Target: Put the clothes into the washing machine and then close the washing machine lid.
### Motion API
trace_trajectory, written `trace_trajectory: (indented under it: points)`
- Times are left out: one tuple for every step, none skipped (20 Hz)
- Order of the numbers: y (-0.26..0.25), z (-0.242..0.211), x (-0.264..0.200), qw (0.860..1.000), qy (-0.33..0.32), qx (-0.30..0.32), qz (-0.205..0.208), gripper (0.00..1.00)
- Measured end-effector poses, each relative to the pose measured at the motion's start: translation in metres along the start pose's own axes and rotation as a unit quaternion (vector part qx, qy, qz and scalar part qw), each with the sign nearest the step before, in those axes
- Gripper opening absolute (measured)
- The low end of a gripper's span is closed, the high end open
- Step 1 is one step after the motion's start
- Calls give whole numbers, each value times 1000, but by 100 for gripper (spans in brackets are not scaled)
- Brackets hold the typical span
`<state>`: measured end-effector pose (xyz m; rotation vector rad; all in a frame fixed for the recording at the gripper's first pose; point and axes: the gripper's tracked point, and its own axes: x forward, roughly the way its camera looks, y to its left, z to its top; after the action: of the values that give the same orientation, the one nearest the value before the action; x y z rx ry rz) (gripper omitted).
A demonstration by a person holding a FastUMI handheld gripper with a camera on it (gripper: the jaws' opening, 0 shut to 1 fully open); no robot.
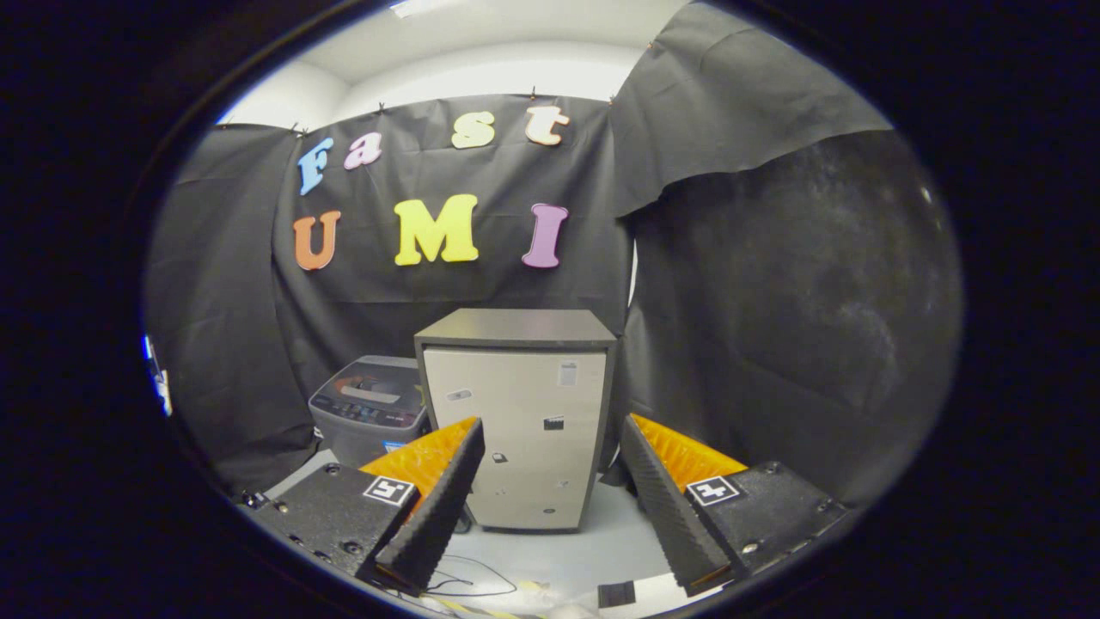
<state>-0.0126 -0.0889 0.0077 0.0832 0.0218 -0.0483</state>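
Washing machine (369,406) beyond spread, empty tongs (550,447)

I log a grey washing machine (371,404) with a darker control panel, left of centre. Beside it, a cabinet (516,413) — dark grey top, cream front dotted with small stickers. Pale grey floor (601,542) at the bottom, crossed by a black cable (468,585). Black cloth wall (773,301) behind — white ceiling (516,34) at top.
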Motion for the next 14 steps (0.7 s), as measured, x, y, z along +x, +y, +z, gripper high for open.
trace_trajectory:
  points:
    - [1,-7,-2,1000,6,-1,5,100]
    - [2,-10,-4,1000,9,-3,6,100]
    - [1,-12,-6,1000,10,-1,7,100]
    - [2,-12,-8,1000,13,0,10,100]
    - [3,-14,-9,1000,15,1,11,100]
    - [2,-15,-10,1000,16,1,10,100]
    - [2,-15,-9,1000,17,-1,13,100]
    - [2,-16,-11,1000,19,-3,13,100]
    - [2,-14,-12,1000,17,-3,16,100]
    - [1,-11,-13,1000,13,-3,15,100]
    - [1,-8,-14,1000,12,-3,16,100]
    - [1,-8,-15,1000,10,-4,16,100]
    - [1,-6,-18,1000,9,-4,16,100]
    - [2,-4,-20,1000,5,-6,17,100]
